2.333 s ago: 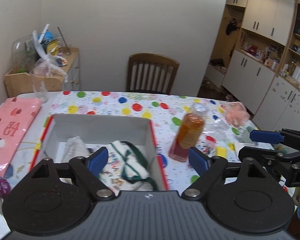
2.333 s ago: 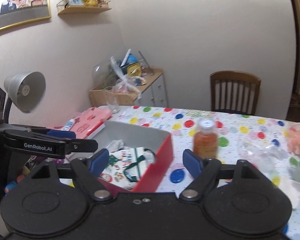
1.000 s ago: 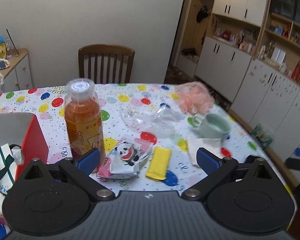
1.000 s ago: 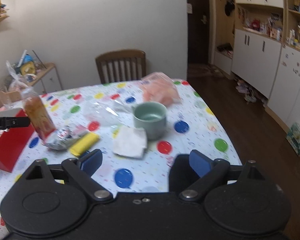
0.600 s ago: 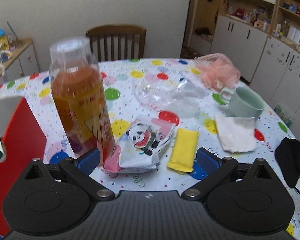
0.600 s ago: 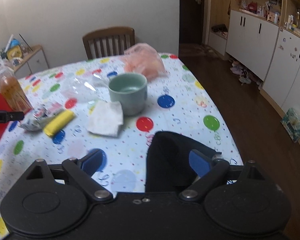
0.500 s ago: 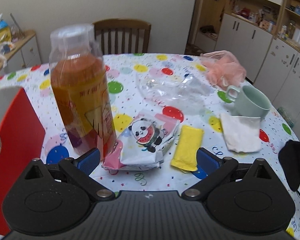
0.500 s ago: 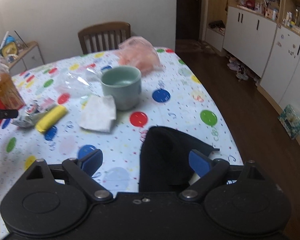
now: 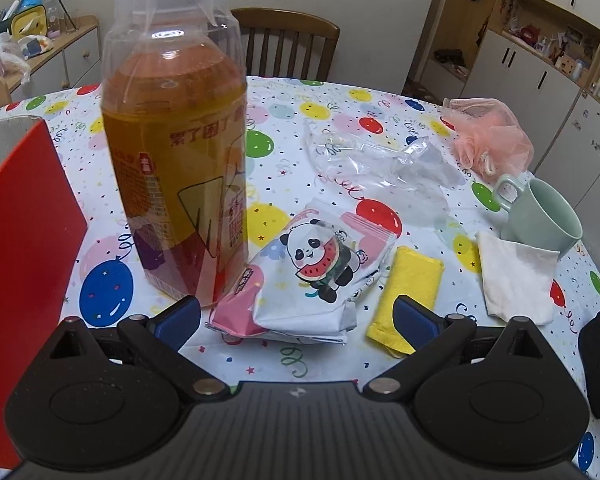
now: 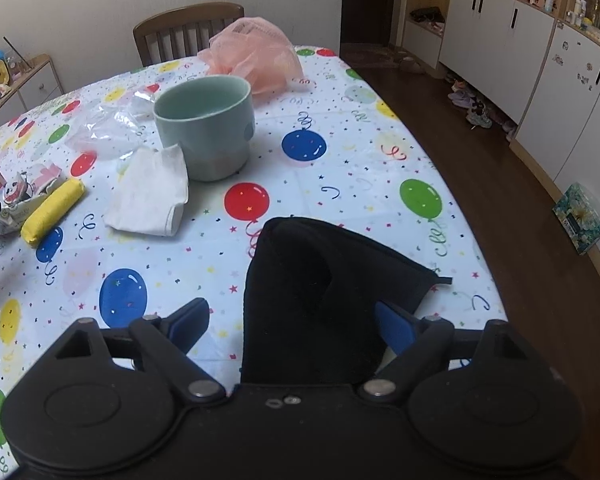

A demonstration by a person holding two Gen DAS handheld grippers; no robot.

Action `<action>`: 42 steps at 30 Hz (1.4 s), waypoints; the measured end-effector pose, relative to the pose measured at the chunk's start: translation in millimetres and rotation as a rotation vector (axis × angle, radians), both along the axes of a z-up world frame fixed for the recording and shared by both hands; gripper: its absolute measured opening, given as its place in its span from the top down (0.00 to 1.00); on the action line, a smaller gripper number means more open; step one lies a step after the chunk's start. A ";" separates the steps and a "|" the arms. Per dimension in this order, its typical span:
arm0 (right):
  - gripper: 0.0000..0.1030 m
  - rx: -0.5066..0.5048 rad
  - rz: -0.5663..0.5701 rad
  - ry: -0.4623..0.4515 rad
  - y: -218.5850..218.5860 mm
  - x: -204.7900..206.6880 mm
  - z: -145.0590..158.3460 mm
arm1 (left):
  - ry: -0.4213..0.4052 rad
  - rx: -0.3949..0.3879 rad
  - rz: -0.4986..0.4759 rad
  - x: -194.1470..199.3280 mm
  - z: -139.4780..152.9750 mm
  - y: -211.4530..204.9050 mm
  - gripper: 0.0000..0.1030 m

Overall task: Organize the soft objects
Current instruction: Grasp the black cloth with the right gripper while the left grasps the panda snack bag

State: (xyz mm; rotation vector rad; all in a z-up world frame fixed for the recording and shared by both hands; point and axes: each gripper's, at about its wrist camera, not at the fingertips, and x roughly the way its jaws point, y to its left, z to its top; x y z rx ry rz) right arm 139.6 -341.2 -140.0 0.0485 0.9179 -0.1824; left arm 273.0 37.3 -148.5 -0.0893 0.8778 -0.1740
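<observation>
Left wrist view shows the left gripper (image 9: 296, 318) with its jaws spread wide over the worktop (image 9: 300, 120), gripping nothing; a panda-print packet (image 9: 312, 276) lies between its blue pads, apart from both. An orange drink bottle (image 9: 176, 152) stands upright just left of the packet, touching its pink edge, and a folded yellow cloth (image 9: 410, 288) lies just beside the packet on the other side. A red box (image 9: 24, 240) stands at the left edge. Farther back are a crumpled clear plastic bag (image 9: 380, 164), a green mug (image 9: 540, 216), a white folded cloth (image 9: 516, 276) against the mug, and a pink mesh puff (image 9: 492, 136). Right wrist view shows the right gripper (image 10: 292, 326) with its jaws wide but closing around a black fabric piece (image 10: 324, 292) lying flat on the worktop near its edge; the right pad is at the fabric's edge, the left pad is apart from it. Whether the right pad presses the fabric I cannot tell.
</observation>
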 end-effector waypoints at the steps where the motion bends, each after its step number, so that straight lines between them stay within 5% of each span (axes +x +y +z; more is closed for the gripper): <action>1: 0.13 -0.005 0.002 0.005 0.2 1.6 -2.0 | -0.002 0.001 -0.001 0.5 -0.6 -1.2 0.00; 12: 0.21 -0.026 0.000 0.049 -1.2 11.5 -17.0 | 0.027 0.010 0.048 15.3 -12.7 -3.3 0.01; 18: 0.26 -0.056 0.008 0.055 1.1 12.5 -18.8 | 0.038 0.029 0.037 18.2 -15.7 -8.5 0.16; 23: 0.30 -0.064 0.005 0.050 1.3 11.4 -18.8 | 0.045 0.042 0.032 17.8 -18.1 -9.2 0.18; 33: 0.73 -0.101 0.002 0.036 -0.4 5.3 -13.2 | 0.052 0.016 0.025 13.7 -14.8 -7.8 0.22; 42: 0.80 -0.074 0.002 -0.012 1.4 -11.2 6.9 | 0.067 -0.020 0.035 5.1 -10.5 -5.5 0.23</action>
